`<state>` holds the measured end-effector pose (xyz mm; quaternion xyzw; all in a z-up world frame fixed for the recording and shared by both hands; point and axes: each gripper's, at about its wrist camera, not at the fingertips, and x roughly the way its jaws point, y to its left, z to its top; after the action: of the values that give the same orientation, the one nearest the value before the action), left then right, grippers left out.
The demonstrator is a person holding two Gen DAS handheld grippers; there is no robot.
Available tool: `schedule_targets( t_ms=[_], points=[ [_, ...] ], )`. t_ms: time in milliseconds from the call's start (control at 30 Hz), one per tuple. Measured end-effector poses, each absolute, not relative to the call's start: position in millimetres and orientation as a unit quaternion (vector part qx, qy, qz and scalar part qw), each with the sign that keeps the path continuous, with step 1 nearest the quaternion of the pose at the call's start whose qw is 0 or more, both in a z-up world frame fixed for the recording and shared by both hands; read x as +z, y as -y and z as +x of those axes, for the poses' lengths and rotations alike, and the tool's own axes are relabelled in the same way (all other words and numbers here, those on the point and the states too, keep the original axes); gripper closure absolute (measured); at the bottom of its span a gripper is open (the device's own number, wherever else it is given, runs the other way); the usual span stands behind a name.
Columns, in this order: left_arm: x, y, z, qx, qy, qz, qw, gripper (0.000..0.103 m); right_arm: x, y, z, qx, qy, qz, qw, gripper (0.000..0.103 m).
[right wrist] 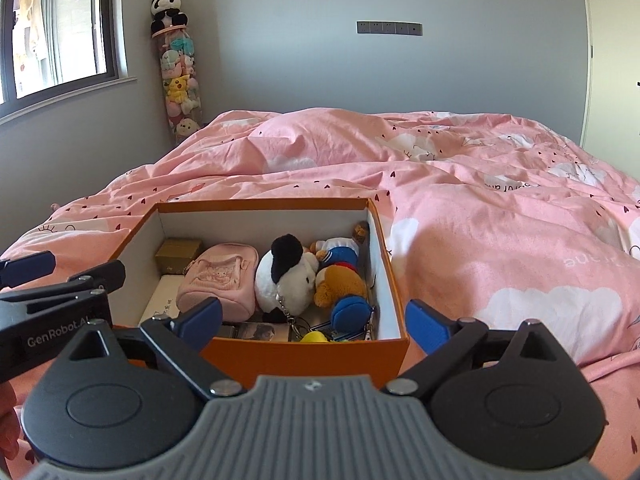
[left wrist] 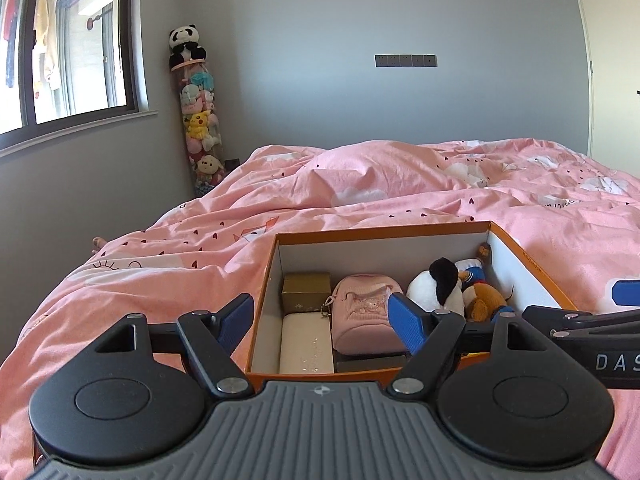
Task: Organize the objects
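Note:
An orange box [left wrist: 532, 264] with white inner walls [right wrist: 264, 222] sits on the pink bed. In it lie a gold box [left wrist: 306, 289], a cream case [left wrist: 306, 348], a pink pouch [right wrist: 220, 276], a white and black plush [right wrist: 286, 276], a brown bear plush [right wrist: 340, 284] and small blue and yellow keychain items [right wrist: 352, 310]. My left gripper [left wrist: 322, 320] is open and empty, straddling the box's near left wall. My right gripper [right wrist: 314, 320] is open and empty, straddling the box's near right corner. Each gripper shows at the edge of the other's view.
The pink duvet [right wrist: 500, 232] covers the whole bed, with a bulge at the far middle [left wrist: 360, 160]. A clear tube of plush toys topped by a panda [left wrist: 198, 120] stands in the far left corner by a window [left wrist: 68, 40]. Grey wall behind.

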<state>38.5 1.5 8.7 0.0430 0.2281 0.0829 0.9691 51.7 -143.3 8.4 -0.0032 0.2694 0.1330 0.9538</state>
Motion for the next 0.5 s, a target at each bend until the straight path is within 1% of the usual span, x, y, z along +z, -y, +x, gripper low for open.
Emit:
schedule_targets(
  t_ms=[200, 500],
  points=[
    [1.1, -4.7, 39.8, 0.086, -0.258, 0.035, 0.962, 0.014, -1.1, 142.8, 54.1, 0.129, -0.285, -0.005, 0.95, 0.005],
    [-2.9, -7.8, 41.0, 0.09, -0.28, 0.022, 0.956, 0.014, -6.5, 143.8, 54.9, 0.132, -0.294, -0.004, 0.946, 0.005]
  ],
)
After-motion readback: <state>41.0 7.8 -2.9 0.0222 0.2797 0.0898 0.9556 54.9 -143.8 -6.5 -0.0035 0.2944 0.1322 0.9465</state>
